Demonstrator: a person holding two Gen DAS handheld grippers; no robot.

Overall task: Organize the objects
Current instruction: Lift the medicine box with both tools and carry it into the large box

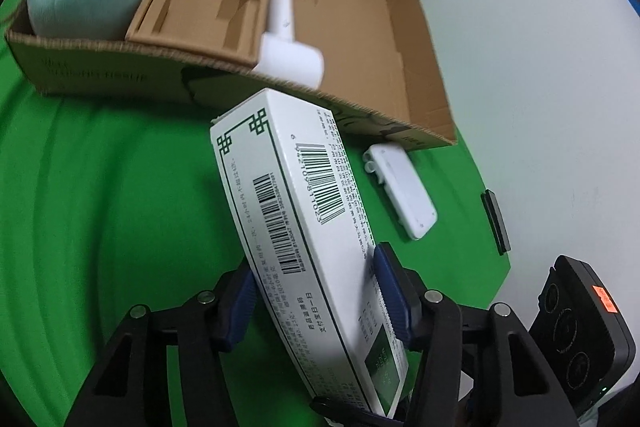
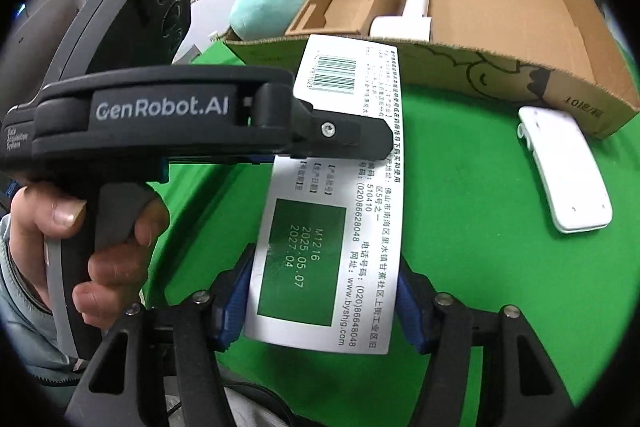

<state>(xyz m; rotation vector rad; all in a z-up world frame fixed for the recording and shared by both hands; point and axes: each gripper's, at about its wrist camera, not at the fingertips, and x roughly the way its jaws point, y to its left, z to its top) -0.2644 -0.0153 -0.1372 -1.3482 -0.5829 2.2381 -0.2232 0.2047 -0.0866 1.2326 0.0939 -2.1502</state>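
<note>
White-and-green printed cardboard carton (image 1: 304, 227), long, light, crushable: we hold it above green tabletop (image 1: 100, 187), before open brown cardboard box (image 1: 360, 39). Left hand-held gripper (image 1: 316, 291) and right hand-held gripper (image 2: 324, 303) both pinch its sides; keep squeeze gentle.

Your long white carton (image 1: 296, 211) with green trim, barcodes and a green date panel, held off the green cloth between both sets of blue pads, far end nearing the open cardboard tray (image 2: 520, 83), a flat white case (image 2: 568, 171) lying just beside that tray
</note>
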